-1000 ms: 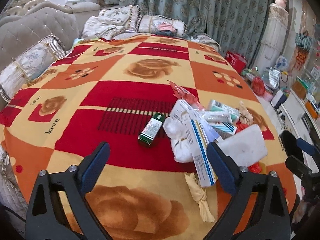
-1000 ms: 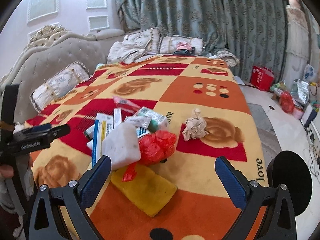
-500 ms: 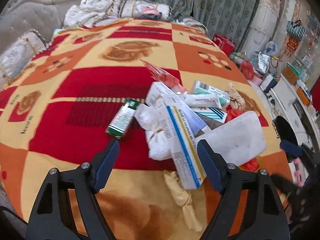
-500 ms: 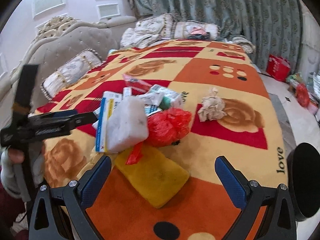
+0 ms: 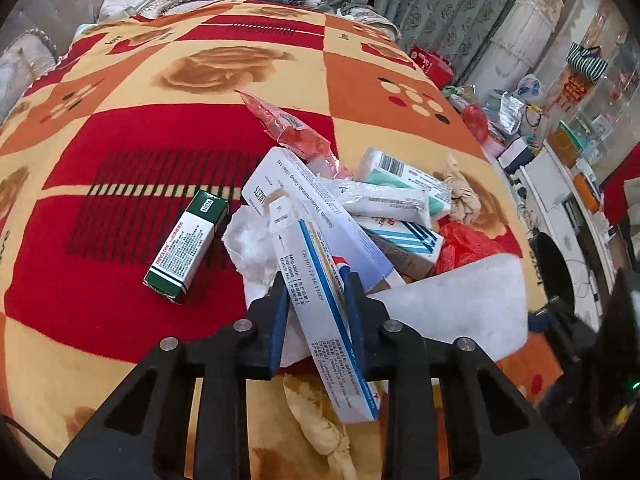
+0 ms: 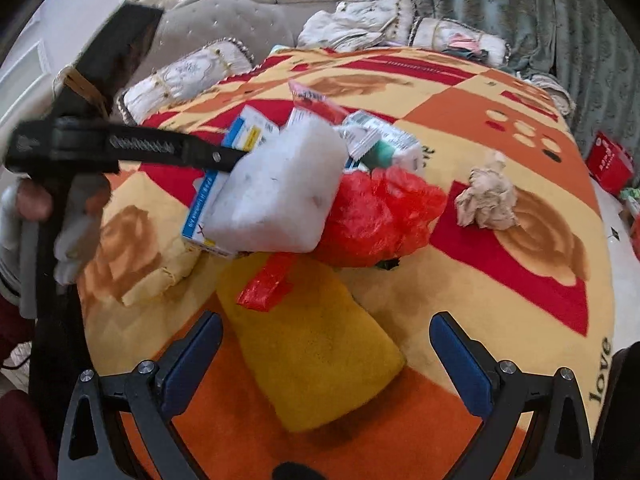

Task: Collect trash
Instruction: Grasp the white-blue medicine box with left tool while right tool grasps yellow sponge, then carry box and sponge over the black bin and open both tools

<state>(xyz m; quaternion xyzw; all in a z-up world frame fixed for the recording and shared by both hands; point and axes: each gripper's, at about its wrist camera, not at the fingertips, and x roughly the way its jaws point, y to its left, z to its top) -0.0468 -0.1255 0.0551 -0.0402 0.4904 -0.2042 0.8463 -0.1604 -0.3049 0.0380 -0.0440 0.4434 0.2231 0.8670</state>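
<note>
A pile of trash lies on the patterned blanket (image 5: 120,160). My left gripper (image 5: 316,292) is shut on a long white box with a blue stripe (image 5: 320,312) at the pile's near edge. Beside it lie a green box (image 5: 186,246), crumpled white tissue (image 5: 252,248), more medicine boxes (image 5: 400,184), a red wrapper (image 5: 292,132) and a white foam block (image 5: 460,304). My right gripper (image 6: 326,360) is open over a yellow sponge (image 6: 316,356). In the right wrist view the foam block (image 6: 280,192), a red plastic bag (image 6: 380,212) and a paper wad (image 6: 486,200) lie beyond it.
A yellowish twisted wrapper (image 5: 320,428) lies near the bed's front edge. Pillows (image 6: 184,80) and the headboard (image 6: 224,12) are at the far left. Curtains (image 5: 440,4) and floor clutter (image 5: 520,120) stand to the right of the bed.
My left gripper moved forward into the pile and closed on the blue-striped box. My right gripper moved closer over the yellow sponge and stays open.
</note>
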